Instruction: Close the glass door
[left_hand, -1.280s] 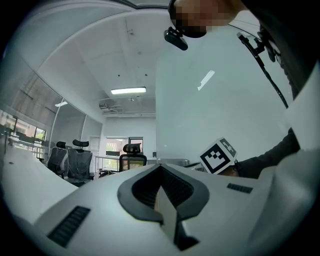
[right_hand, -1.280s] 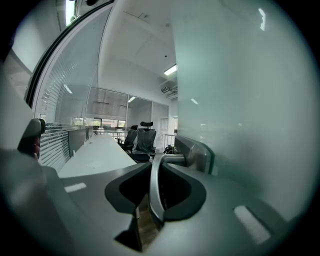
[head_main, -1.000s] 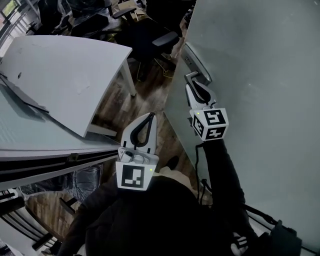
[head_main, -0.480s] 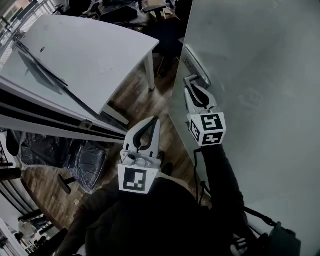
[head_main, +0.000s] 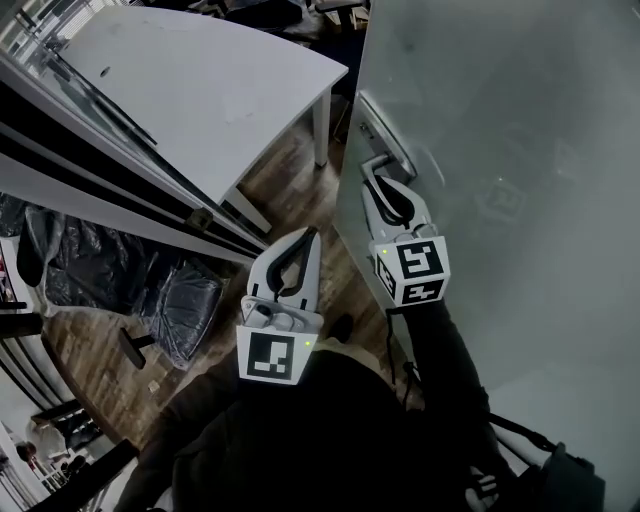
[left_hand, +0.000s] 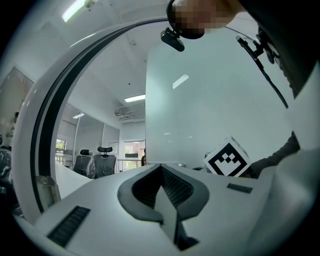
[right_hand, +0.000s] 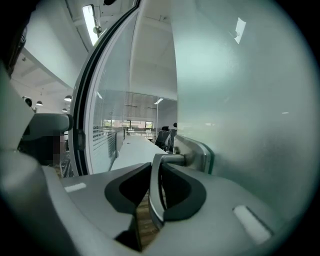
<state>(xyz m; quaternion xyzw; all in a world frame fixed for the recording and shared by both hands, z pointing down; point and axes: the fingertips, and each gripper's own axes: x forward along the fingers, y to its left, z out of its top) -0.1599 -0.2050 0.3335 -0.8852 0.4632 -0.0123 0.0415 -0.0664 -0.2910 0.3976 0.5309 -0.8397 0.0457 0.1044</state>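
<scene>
Head view: one glass door (head_main: 520, 120), one metal door handle (head_main: 388, 150) and two claws are seen. The glass door stands at the right, frosted, with its free edge toward the wooden floor (head_main: 290, 190). The right claw (head_main: 377, 172) is held against the door's edge at the handle. In the right gripper view the right claw (right_hand: 155, 167) is pinched on the door handle (right_hand: 156, 195), whose lever is clamped between the two pads. The left claw (head_main: 304, 234) is held clear of the door, over the floor. In the left gripper view its (left_hand: 161, 167) jaws are pressed together with nothing between them. One white bench (head_main: 200, 90) stands beyond the door's edge.
</scene>
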